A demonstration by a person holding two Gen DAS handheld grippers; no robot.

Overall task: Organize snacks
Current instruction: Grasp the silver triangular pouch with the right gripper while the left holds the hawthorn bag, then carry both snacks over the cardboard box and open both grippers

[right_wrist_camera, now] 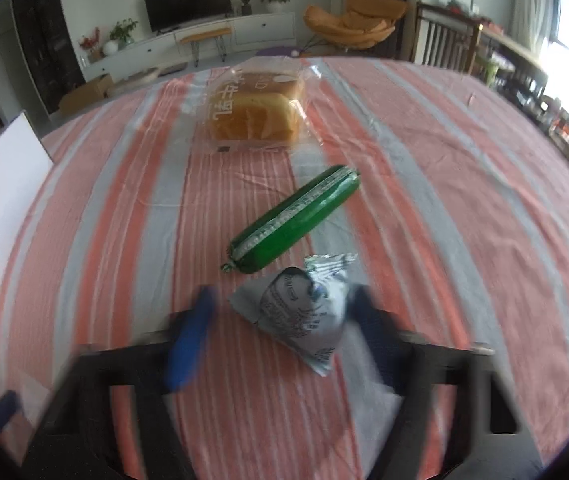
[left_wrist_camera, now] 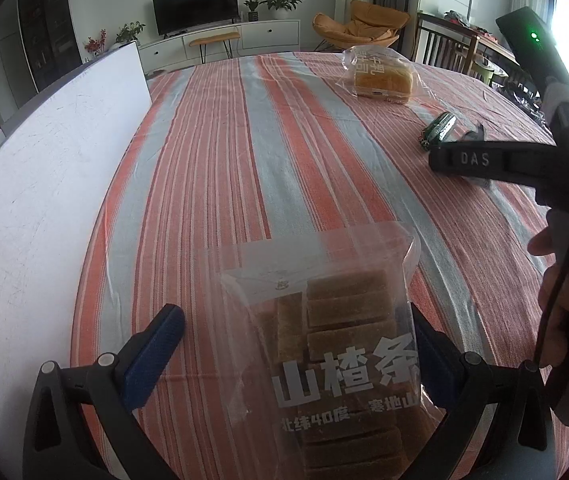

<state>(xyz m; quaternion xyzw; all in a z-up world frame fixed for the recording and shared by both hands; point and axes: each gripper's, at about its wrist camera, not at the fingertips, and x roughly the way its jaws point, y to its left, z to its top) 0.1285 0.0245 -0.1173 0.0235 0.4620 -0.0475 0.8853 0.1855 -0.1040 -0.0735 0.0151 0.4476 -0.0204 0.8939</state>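
Living room behind: TV, plants, orange chair. Striped tablecloth (left_wrist_camera: 244, 152), white board (left_wrist_camera: 44, 184) on left. Looks mid-sort. Left gripper (left_wrist_camera: 296, 344) spread wide around hawthorn strip bag (left_wrist_camera: 344, 344); right gripper (right_wrist_camera: 280, 320) wide around silver pouch (right_wrist_camera: 304, 316). Green sausage (right_wrist_camera: 296, 216) and bread loaf (right_wrist_camera: 256, 108) farther off. Next: probably squeeze and lift.

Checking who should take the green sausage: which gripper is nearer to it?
Right. The right gripper straddles the silver packet just short of the green sausage; the left gripper is far back, around the hawthorn strip bag.
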